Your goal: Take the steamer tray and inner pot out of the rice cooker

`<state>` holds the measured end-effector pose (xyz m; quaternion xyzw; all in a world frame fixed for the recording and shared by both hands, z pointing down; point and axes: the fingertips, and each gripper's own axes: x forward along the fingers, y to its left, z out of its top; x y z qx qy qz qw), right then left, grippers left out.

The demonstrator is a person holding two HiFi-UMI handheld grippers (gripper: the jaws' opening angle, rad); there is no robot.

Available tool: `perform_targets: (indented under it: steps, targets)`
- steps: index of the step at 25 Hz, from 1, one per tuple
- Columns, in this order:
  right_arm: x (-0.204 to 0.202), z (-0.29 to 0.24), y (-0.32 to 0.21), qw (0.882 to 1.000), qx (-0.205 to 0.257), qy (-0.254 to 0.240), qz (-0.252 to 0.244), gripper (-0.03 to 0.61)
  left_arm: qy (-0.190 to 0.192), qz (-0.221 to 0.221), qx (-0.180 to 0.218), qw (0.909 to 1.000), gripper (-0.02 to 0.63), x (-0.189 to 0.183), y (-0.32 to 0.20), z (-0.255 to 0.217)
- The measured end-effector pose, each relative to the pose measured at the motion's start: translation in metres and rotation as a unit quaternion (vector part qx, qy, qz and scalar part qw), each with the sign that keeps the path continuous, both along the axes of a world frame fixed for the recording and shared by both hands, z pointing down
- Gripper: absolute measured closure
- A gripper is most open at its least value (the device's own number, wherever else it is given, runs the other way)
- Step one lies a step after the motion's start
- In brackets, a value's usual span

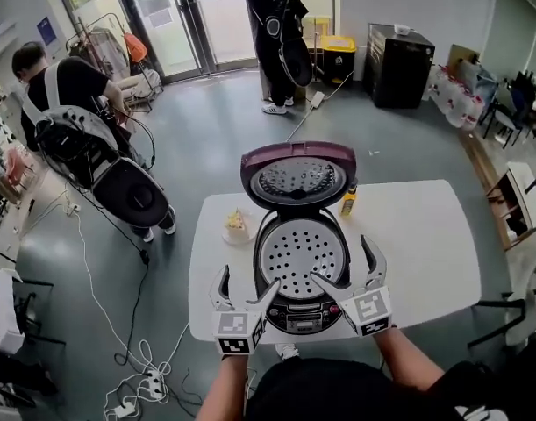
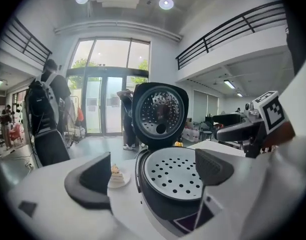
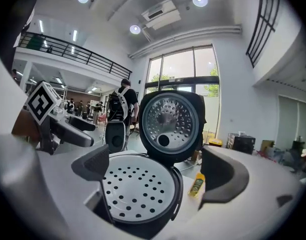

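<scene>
We hold our left hand-held gripper (image 1: pixel 248 281) and right hand-held gripper (image 1: pixel 339 258) spread and empty, just near of the perforated pale steamer tray (image 1: pixel 301 251) in the maroon rice cooker (image 1: pixel 298 154).

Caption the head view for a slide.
Left gripper and right gripper, both open, hover at an open rice cooker, steamer tray in place, on a table.

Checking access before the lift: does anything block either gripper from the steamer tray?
Nothing visible does. The lid of the rice cooker is raised, the steamer tray lies exposed, and the left gripper and right gripper hover open at its near rim. The cake plate and bottle sit aside.
</scene>
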<state>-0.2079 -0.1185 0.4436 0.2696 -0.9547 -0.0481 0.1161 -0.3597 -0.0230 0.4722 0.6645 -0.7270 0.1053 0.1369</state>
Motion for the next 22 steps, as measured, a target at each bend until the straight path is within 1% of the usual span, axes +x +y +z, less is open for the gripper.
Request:
perform_targets:
  steps: [2, 4, 6, 8, 12, 17, 22]
  targets:
    - [-0.002, 0.010, -0.009, 0.999, 0.003, 0.028, 0.015, 0.026, -0.004, 0.019, -0.026, 0.9995, 0.100, -0.008, -0.013, 0.009]
    - [-0.003, 0.024, -0.017, 0.997, 0.008, 0.067, 0.025, 0.026, -0.016, 0.039, -0.070, 0.9967, 0.098, -0.014, -0.024, 0.023]
    - [-0.004, 0.037, -0.028, 0.993, 0.016, 0.109, 0.034, 0.026, -0.031, 0.054, -0.120, 0.9909, 0.095, -0.020, -0.032, 0.041]
    - [-0.004, 0.049, -0.041, 0.989, 0.014, 0.142, 0.040, 0.026, -0.041, 0.066, -0.154, 0.9850, 0.094, -0.023, -0.043, 0.054]
    - [-0.007, 0.079, -0.060, 0.980, -0.021, 0.193, 0.041, 0.026, -0.059, 0.079, -0.198, 0.9752, 0.094, -0.025, -0.064, 0.071]
    - [-0.010, 0.111, -0.079, 0.964, -0.041, 0.259, 0.039, 0.029, -0.057, 0.082, -0.246, 0.9641, 0.095, -0.025, -0.083, 0.091]
    - [-0.017, 0.133, -0.092, 0.955, -0.063, 0.289, 0.021, 0.031, -0.055, 0.087, -0.275, 0.9561, 0.108, -0.023, -0.092, 0.104]
